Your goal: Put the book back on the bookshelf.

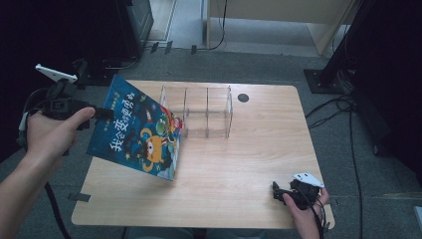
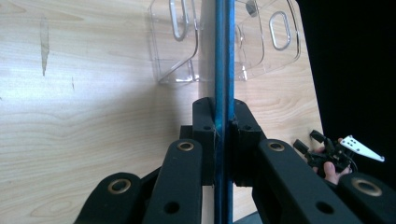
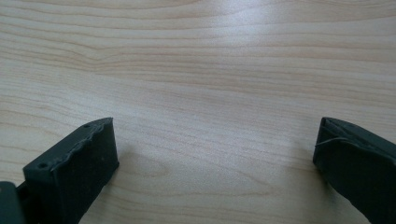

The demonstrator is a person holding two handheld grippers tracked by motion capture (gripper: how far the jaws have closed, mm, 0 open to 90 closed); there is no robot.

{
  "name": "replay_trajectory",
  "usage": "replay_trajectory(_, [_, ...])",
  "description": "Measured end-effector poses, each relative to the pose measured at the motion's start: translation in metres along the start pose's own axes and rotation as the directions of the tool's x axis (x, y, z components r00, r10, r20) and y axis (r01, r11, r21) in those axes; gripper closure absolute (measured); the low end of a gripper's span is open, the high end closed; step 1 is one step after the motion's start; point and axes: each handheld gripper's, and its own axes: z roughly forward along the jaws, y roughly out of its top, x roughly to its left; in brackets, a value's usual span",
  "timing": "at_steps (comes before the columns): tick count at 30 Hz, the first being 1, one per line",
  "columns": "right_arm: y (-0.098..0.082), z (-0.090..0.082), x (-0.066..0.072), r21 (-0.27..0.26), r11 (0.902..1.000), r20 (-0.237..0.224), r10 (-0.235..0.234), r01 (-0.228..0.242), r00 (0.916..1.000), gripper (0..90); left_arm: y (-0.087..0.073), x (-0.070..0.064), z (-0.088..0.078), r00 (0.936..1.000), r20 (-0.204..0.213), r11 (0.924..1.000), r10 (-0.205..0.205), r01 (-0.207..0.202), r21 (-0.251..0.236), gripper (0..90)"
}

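Left gripper [image 1: 102, 112]: you hold it at the left edge of the table [image 1: 259, 164], off the surface. Its fingers [image 2: 204, 135] clamp narrow on the book [image 1: 137, 128], one pad on each face, as the left gripper view shows edge-on.
Book: a picture book with a dark blue cover, a cartoon orange creature and white characters. It hangs tilted from your left fingers, gripped near its left edge; the cover faces up and toward you, and the far right corner dips toward the table. In the left gripper view its blue edge [image 2: 223, 56] runs straight up from between the fingers.
Clear organizer [image 1: 196, 112]: a transparent rack with three compartments, upright on the table just beyond the book, past the fingertips. The book's upper right edge overlaps its left end in the high view; you cannot tell whether they touch.
Right gripper [image 1: 278, 192]: you rest it at the near right corner of the table, well apart from the book. Its fingers [image 3: 74, 172] stand wide, with bare wood between them.
Table: light wood, with a small dark round hole [image 1: 243, 97] beyond the organizer.
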Motion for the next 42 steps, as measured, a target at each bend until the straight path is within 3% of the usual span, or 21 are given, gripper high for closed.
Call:
replay_trajectory(18, [0.000, 0.000, 0.000, 0.000, 1.0000, 0.000, -0.001, 0.001, 1.0000, 0.0, 0.030, -0.010, 0.022, 0.9994, -0.035, 1.0000, -0.003, 0.002, -0.008, 84.4])
replay_trajectory(27, [0.000, 0.000, 0.000, -0.001, 1.0000, 0.000, 0.001, -0.001, 1.0000, 0.0, 0.042, -0.010, 0.037, 0.9983, -0.050, 0.9994, -0.031, 0.030, -0.019, 84.4])
replay_trajectory(42, [0.000, 0.000, 0.000, 0.000, 1.0000, -0.001, -0.001, 0.001, 1.0000, 0.0, 0.059, -0.018, 0.054, 0.9949, -0.092, 0.9991, -0.040, 0.039, -0.013, 84.3])
